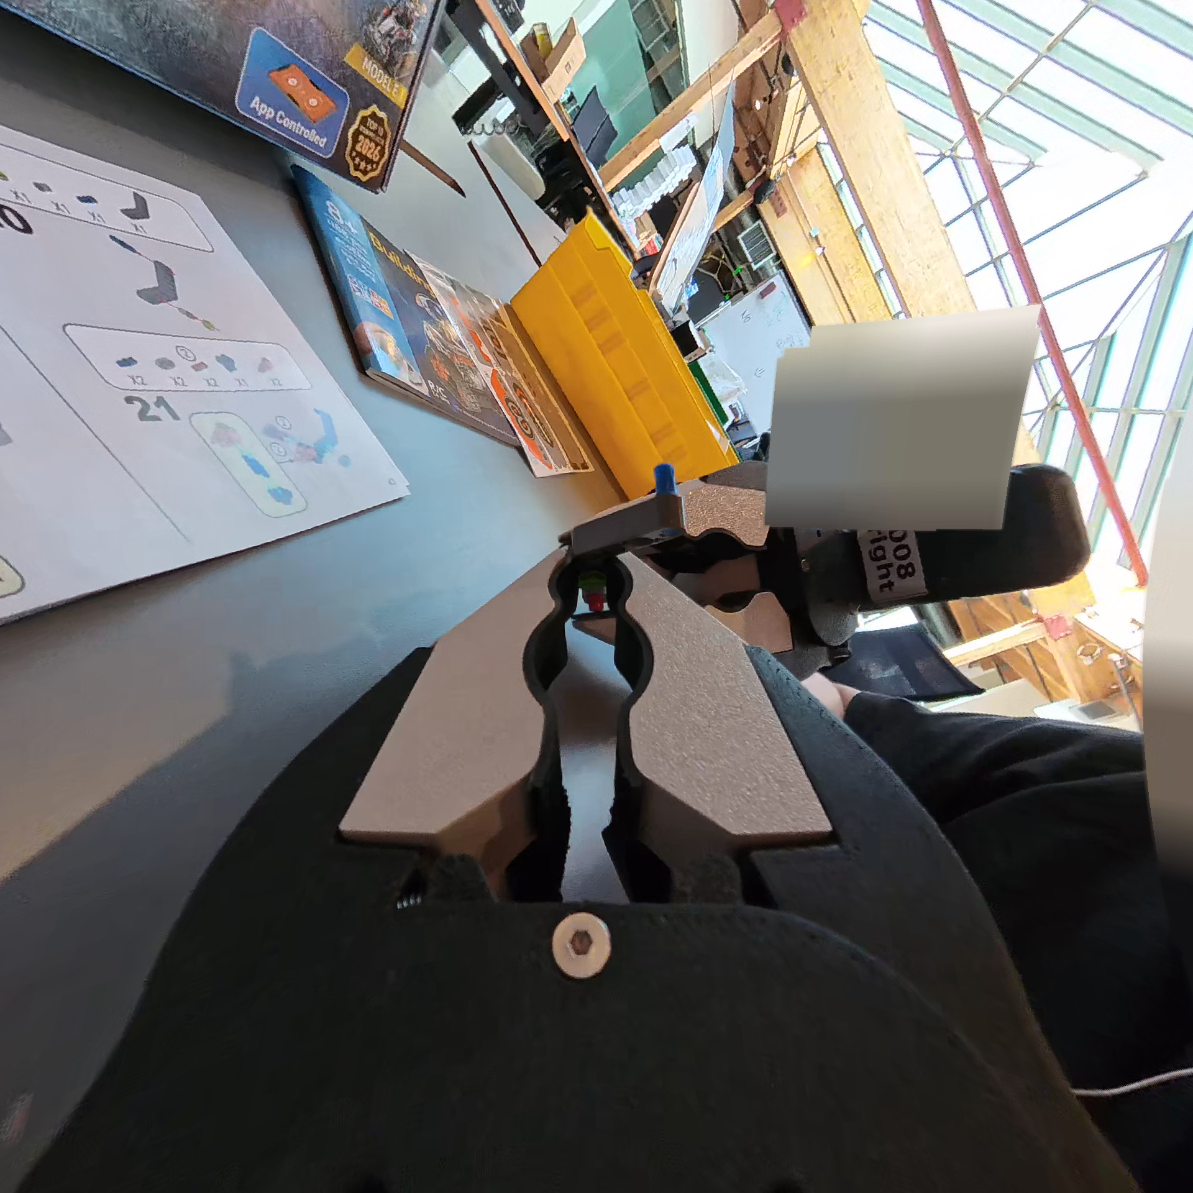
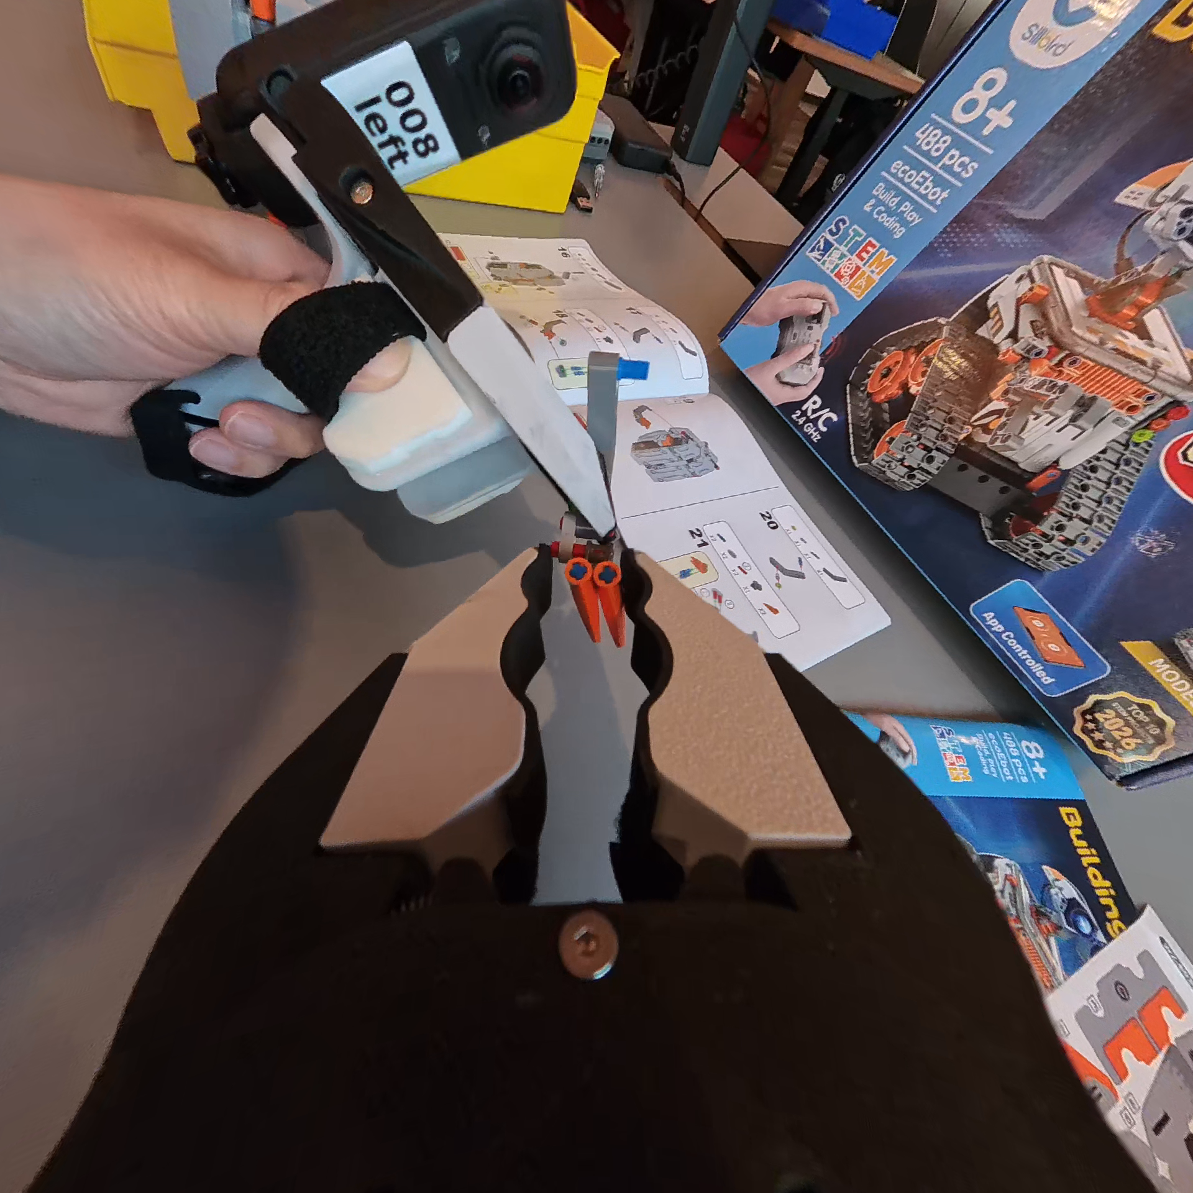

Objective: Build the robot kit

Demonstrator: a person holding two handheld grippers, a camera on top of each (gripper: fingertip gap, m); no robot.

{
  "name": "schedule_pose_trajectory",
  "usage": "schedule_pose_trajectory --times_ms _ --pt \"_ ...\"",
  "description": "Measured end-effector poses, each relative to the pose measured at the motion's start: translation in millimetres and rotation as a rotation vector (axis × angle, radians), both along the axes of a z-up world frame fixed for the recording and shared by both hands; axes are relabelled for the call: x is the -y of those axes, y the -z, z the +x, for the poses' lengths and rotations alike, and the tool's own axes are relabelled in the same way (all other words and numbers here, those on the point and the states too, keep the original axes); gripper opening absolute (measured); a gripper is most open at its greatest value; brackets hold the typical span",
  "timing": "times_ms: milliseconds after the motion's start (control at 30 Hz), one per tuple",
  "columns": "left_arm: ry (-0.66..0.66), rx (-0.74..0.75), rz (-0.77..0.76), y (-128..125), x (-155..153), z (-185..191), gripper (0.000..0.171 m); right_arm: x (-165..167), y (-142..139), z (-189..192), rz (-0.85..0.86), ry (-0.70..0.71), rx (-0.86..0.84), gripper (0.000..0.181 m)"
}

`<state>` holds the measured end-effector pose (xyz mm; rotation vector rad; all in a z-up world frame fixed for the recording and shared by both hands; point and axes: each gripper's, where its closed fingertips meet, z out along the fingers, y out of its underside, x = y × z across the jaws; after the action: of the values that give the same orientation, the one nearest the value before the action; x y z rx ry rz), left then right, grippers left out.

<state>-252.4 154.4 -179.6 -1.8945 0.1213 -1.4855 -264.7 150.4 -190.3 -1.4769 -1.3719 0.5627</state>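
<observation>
— Pinching that little brick assembly (image 2: 584, 555) from both sides, aren't they?

— Yes. Right tool (image 2: 589, 584) is clamped on its two orange pegs (image 2: 600, 603); left tool (image 1: 589, 584) is closed on the red-and-green end, likely to steady it. It hangs just above the table (image 2: 193, 645).

— And the grey beam (image 2: 602, 400) with the blue pin?

— Stands up from it, clear of both tools. The instruction booklet (image 2: 723, 490) lies open nearby, beside the kit box (image 2: 968, 387), presumably for reference.
</observation>
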Motion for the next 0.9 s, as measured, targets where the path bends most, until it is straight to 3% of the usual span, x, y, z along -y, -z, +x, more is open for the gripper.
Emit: schedule_pose_trajectory --times_ms 267,600,900 --pt "0.021 -0.048 0.060 -6 3 2 0.007 3 -4 1 -0.025 -0.022 -0.031 0.021" --pt "0.023 0.003 0.052 -11 1 -3 0.008 -6 -6 7 -0.025 0.009 -0.042 0.020" --pt "-0.087 -0.014 0.115 -23 -8 -23 0.017 -9 -8 8 -0.046 0.024 -0.057 0.019"
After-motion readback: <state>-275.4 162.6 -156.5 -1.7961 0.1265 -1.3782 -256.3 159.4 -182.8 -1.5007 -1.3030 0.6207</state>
